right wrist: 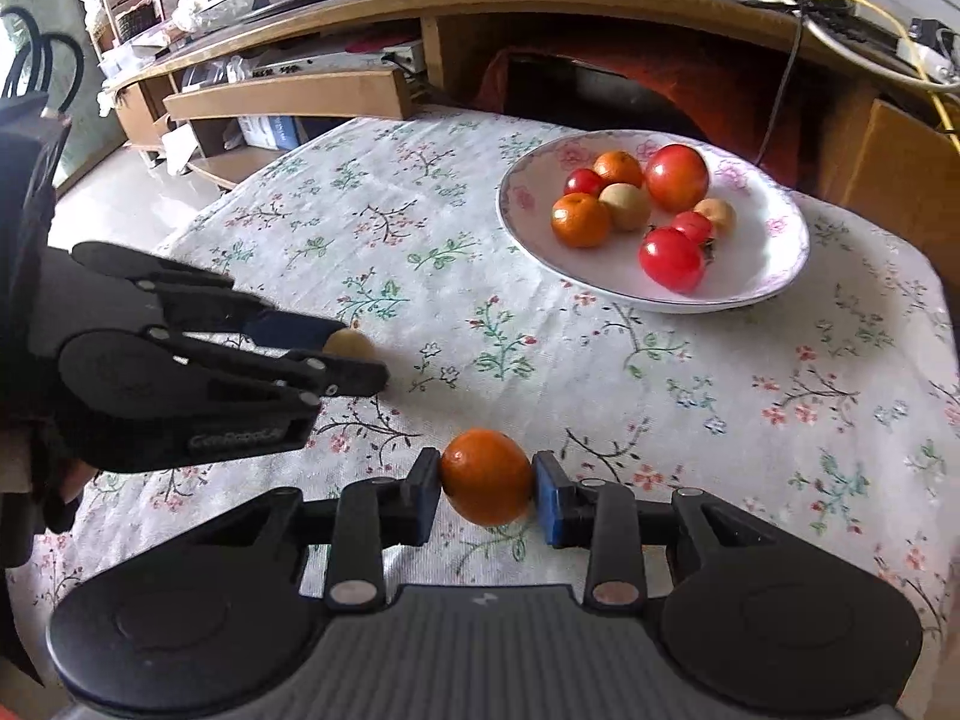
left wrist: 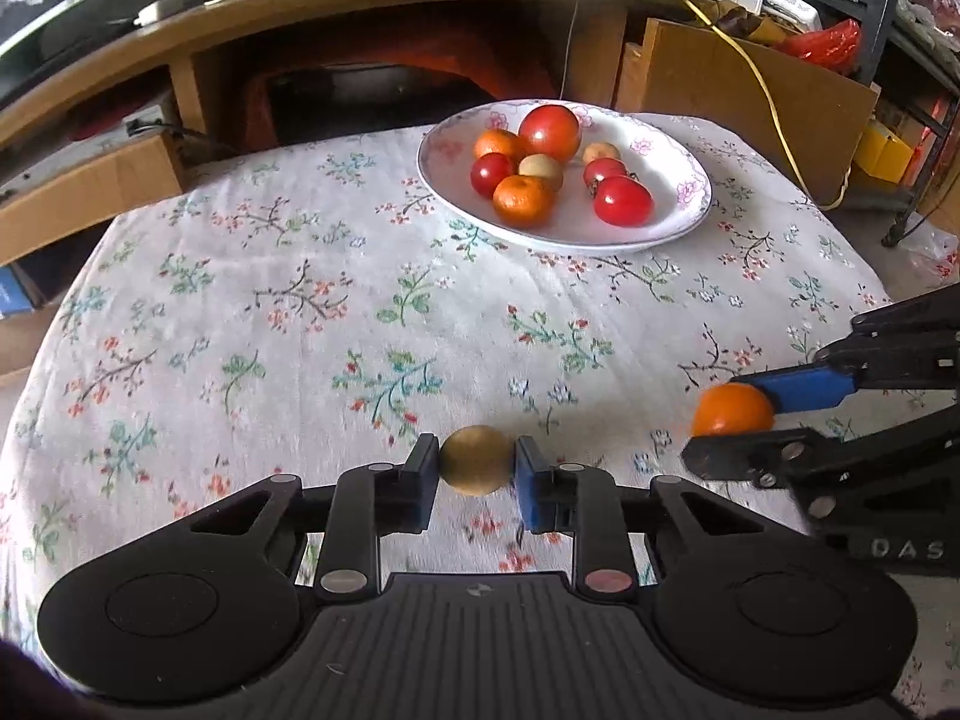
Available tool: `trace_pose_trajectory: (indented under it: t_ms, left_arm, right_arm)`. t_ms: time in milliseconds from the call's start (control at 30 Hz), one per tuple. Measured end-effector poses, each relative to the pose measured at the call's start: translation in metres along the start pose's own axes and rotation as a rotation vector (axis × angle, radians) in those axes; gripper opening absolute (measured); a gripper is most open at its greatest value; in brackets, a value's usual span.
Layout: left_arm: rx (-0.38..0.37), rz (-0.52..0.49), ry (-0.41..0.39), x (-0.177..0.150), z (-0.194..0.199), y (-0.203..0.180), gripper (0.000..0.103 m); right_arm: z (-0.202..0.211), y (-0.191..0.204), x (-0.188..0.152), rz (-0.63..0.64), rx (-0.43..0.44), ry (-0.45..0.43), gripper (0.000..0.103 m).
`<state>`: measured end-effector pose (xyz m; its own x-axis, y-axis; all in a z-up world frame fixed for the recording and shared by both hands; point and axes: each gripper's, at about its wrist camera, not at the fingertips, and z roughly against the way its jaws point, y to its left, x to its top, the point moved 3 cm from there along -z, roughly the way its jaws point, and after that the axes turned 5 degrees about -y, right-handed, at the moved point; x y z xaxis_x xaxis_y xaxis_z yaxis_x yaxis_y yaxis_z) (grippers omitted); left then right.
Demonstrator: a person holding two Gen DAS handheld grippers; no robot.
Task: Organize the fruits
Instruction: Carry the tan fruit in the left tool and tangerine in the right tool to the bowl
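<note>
My left gripper is shut on a small tan-brown round fruit, low over the flowered tablecloth. In the right wrist view the same left gripper comes in from the left with the tan fruit peeking between its fingers. My right gripper is shut on an orange mandarin, pads pressed on both sides. From the left wrist view the mandarin and the right gripper sit at the right edge. A white flowered plate at the far side holds several tomatoes, mandarins and tan fruits.
A wooden desk with cables and open compartments stands behind the table. A cardboard sheet leans at the back right, a yellow cable hanging across it. The plate lies right of centre in the right wrist view.
</note>
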<state>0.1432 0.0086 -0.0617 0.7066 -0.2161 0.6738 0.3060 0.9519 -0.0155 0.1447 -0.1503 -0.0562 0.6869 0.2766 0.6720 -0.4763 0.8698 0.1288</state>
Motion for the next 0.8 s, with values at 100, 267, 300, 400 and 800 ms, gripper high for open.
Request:
trace_pose_trajectory:
  t_ms: [100,267,300,400,800]
  left_arm:
    - [0.003,0.015,0.01,-0.01,0.009,-0.003,0.034]
    - [-0.002,-0.007,0.013,-0.026,0.025,-0.018,0.035]
    - [-0.002,-0.018,0.01,-0.03,0.027,-0.022,0.035]
    - [0.014,-0.028,-0.01,-0.034,0.03,-0.027,0.035]
    - [0.031,-0.021,-0.017,-0.03,0.023,-0.031,0.055]
  right_arm:
    - [0.008,-0.001,-0.006,-0.015,-0.017,0.002,0.033]
    - [0.019,0.011,-0.025,0.001,-0.034,0.017,0.033]
    - [0.021,0.013,-0.029,0.005,-0.036,0.017,0.033]
    - [0.023,0.022,-0.041,0.066,-0.078,0.006,0.033]
    - [0.03,0.014,-0.045,0.003,-0.095,0.004,0.034]
